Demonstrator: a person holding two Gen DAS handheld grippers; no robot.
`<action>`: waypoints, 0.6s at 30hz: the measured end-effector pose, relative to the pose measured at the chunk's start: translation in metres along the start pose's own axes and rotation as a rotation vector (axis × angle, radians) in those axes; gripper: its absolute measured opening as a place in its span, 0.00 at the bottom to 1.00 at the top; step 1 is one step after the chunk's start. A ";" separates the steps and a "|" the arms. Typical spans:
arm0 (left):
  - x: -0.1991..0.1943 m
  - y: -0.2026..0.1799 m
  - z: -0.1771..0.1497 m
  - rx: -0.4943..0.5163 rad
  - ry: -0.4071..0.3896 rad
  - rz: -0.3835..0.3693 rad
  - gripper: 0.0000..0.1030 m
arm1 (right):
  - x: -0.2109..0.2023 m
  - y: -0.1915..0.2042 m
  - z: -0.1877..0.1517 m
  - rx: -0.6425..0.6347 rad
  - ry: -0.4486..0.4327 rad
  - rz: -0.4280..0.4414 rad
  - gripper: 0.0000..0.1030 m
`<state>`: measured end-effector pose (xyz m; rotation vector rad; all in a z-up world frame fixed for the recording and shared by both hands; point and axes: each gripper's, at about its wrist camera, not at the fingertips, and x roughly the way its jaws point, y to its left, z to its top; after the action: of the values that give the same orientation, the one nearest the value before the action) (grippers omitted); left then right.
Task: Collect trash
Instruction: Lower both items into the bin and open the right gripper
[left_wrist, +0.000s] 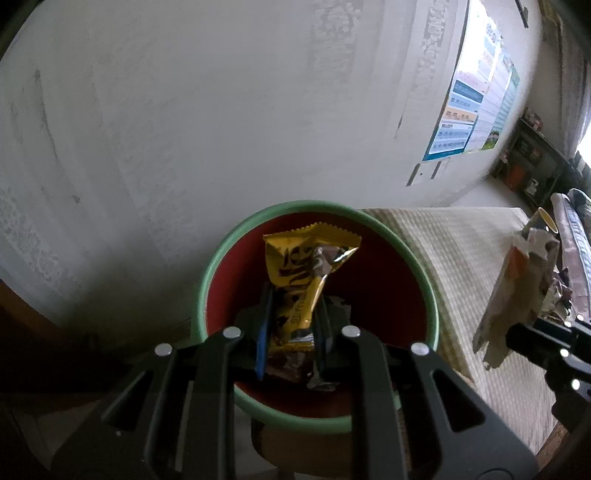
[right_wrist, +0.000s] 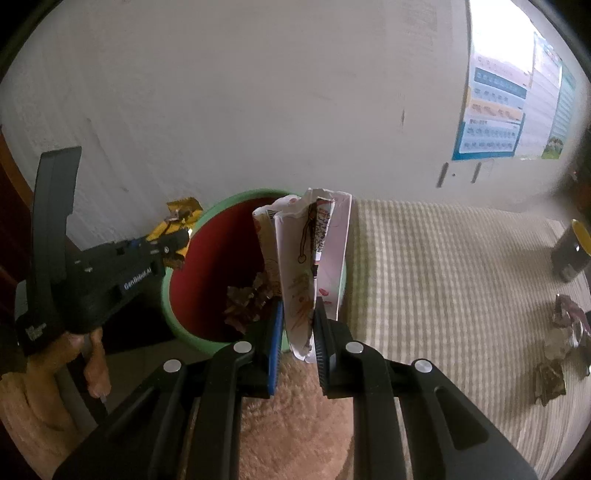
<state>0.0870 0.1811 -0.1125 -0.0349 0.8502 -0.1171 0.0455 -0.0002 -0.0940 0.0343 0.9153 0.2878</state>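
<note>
A round bin with a green rim and red inside stands against the wall, also seen in the right wrist view as the bin. My left gripper is shut on a yellow snack wrapper, held above the bin's opening; brown crumpled wrappers lie inside. The same left gripper shows at the bin's left rim with the yellow wrapper. My right gripper is shut on a folded white paper with drawings, held upright beside the bin's right rim; that paper shows at right.
A checked beige mat covers the surface right of the bin. On it lie crumpled wrappers and a dark cup with a yellow inside. A poster hangs on the white wall. A fluffy brown rug lies below. A person's hand holds the left gripper.
</note>
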 end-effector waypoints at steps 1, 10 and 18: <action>0.000 0.001 0.000 -0.002 0.000 0.001 0.17 | 0.001 0.001 0.001 -0.003 0.000 0.001 0.15; 0.007 0.005 0.000 -0.016 0.013 -0.004 0.17 | 0.016 0.003 0.004 -0.008 0.032 0.014 0.15; 0.010 0.005 0.001 -0.014 0.016 0.002 0.17 | 0.029 0.004 0.022 -0.006 0.030 0.025 0.16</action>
<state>0.0944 0.1847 -0.1199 -0.0463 0.8667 -0.1099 0.0782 0.0134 -0.1020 0.0355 0.9439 0.3147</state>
